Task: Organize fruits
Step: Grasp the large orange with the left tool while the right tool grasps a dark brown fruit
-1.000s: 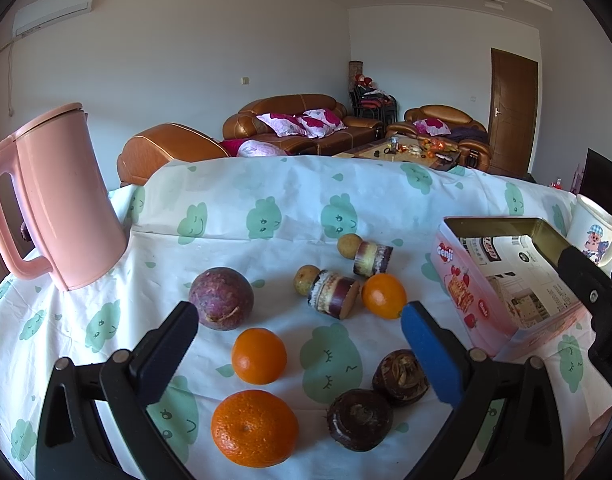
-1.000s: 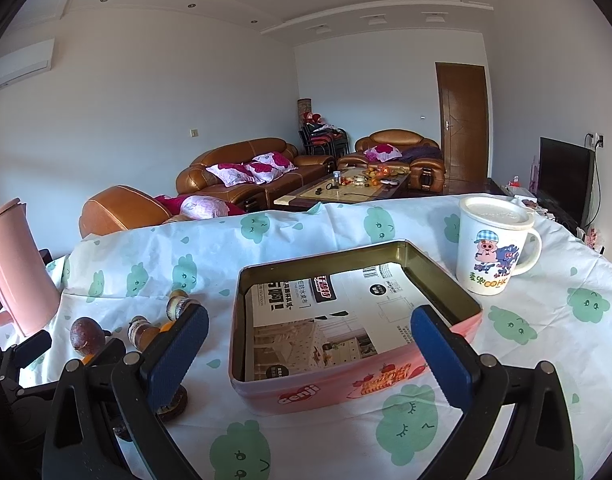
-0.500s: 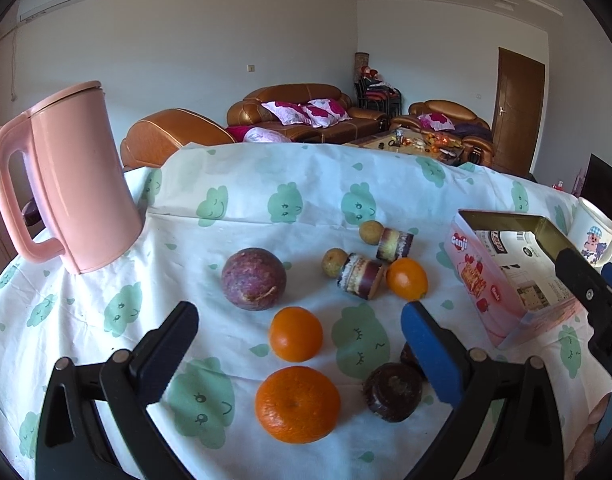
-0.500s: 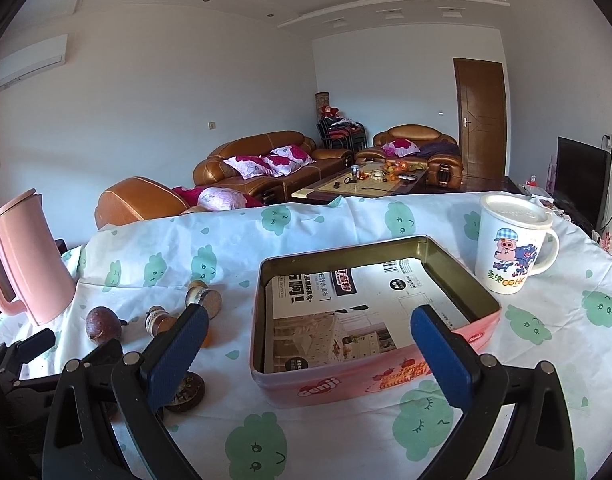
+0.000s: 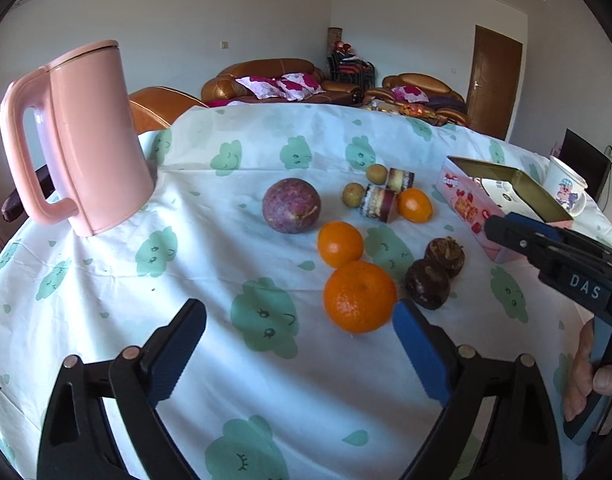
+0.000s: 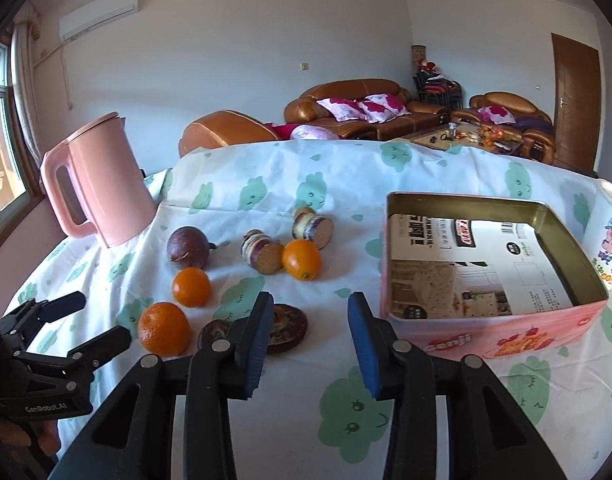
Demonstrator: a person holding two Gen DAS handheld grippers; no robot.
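Fruit lies loose on the tablecloth: a large orange [image 5: 360,296] [image 6: 163,329], a smaller orange [image 5: 340,243] [image 6: 191,287], a third small orange [image 5: 414,205] [image 6: 301,259], a purple passion fruit [image 5: 291,205] [image 6: 187,247], two dark brown fruits [image 5: 427,283] [image 6: 285,328], two cut sugarcane pieces [image 5: 378,202] [image 6: 261,251] and two small tan fruits [image 5: 353,195]. The open pink tin [image 5: 502,204] [image 6: 490,264] stands to their right. My left gripper [image 5: 299,344] is open, just short of the large orange. My right gripper [image 6: 310,344] is open and empty, between the dark fruits and the tin.
A pink kettle [image 5: 79,140] [image 6: 95,184] stands at the table's left. A cartoon mug [image 5: 566,190] [image 6: 610,240] stands right of the tin. The near table edge lies below both grippers. Sofas and a coffee table sit beyond the table.
Both grippers swung left and drew back. The fruit now sits right of centre in the left view. The right gripper's jaws have narrowed, and it now faces the fruit.
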